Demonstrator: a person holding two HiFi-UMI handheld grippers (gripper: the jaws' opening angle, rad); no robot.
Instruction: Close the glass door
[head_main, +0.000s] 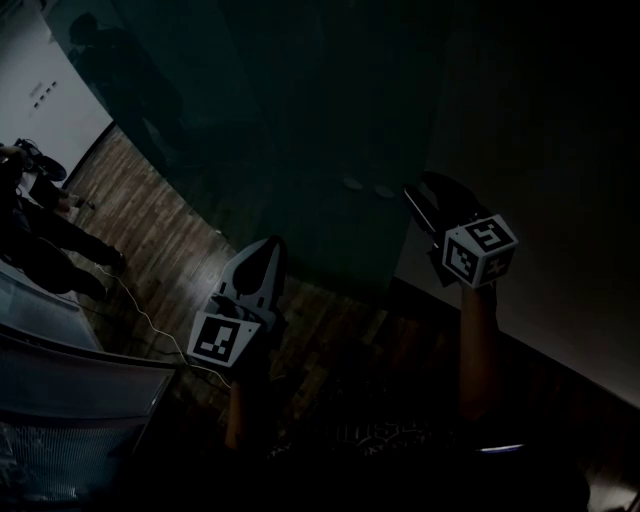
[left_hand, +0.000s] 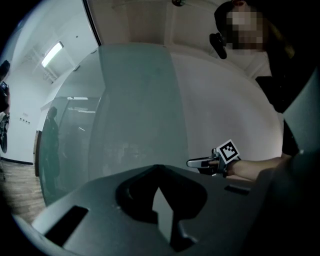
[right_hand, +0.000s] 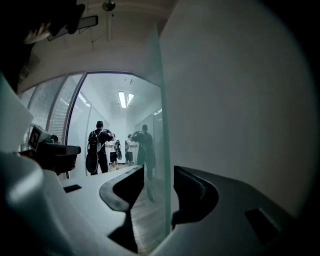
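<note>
The right gripper (right_hand: 159, 172) points level with its jaws spread wide. The upright edge of the glass door (right_hand: 165, 120) runs through the gap between them, and neither pad presses on it. Nothing pins the panel, so as I judge it the door is free to drift or rebound. A sideways nudge from here would meet slick glass, and a jaw could skid off the edge. The white wall (right_hand: 240, 100) stands just beside that same edge on the right. If the door travels on toward it while the gripper straddles the edge, the outer jaw is likely to get trapped between glass and wall, so the gripper needs to come clear first. The left gripper (left_hand: 159, 167) has its jaws pressed together and holds nothing. It faces the broad face of the glass, and whether its tip touches I cannot tell. A push from that narrow tip could slide across the pane rather than move it. Further out, several people (right_hand: 102, 145) stand in the bright corridor seen through the glass, well apart from the door. A thin cable (head_main: 140, 315) trails over the wooden floor (head_main: 170, 230) to the left, near a seated or crouching person (head_main: 45, 245). Nothing I can see lies along the foot of the door itself, though the head view is too dark there to be sure.
</note>
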